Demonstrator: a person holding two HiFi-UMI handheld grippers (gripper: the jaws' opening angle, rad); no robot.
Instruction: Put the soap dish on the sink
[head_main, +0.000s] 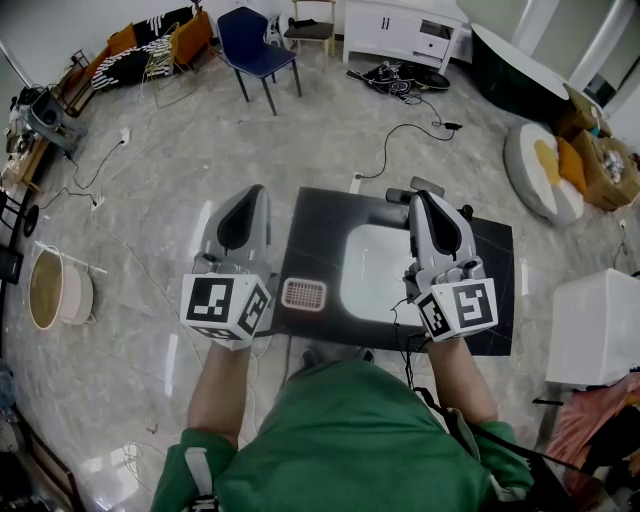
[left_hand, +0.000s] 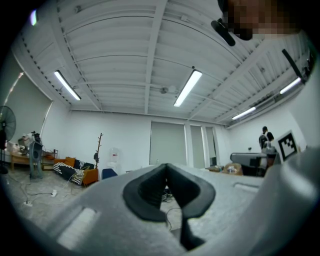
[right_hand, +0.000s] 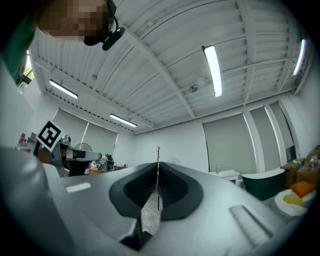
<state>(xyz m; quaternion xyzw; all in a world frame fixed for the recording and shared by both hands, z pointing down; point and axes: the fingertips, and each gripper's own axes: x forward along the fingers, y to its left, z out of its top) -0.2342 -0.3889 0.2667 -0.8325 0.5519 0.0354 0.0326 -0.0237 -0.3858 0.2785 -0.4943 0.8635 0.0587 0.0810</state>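
The soap dish (head_main: 303, 293), a small pale slotted rectangle, lies on the dark counter (head_main: 497, 262) just left of the white sink basin (head_main: 375, 272). My left gripper (head_main: 246, 194) is held above the floor left of the counter, jaws shut and empty. My right gripper (head_main: 424, 198) hovers over the basin's right side, also shut on nothing. Both gripper views look up toward the ceiling: the left gripper (left_hand: 166, 168) and right gripper (right_hand: 158, 168) show their dark pads closed together with no object between them.
A blue chair (head_main: 256, 40), a white cabinet (head_main: 400, 25) and a dark bathtub (head_main: 515, 72) stand at the back. A round tub (head_main: 55, 290) sits on the left, a white box (head_main: 598, 330) on the right. Cables trail across the floor.
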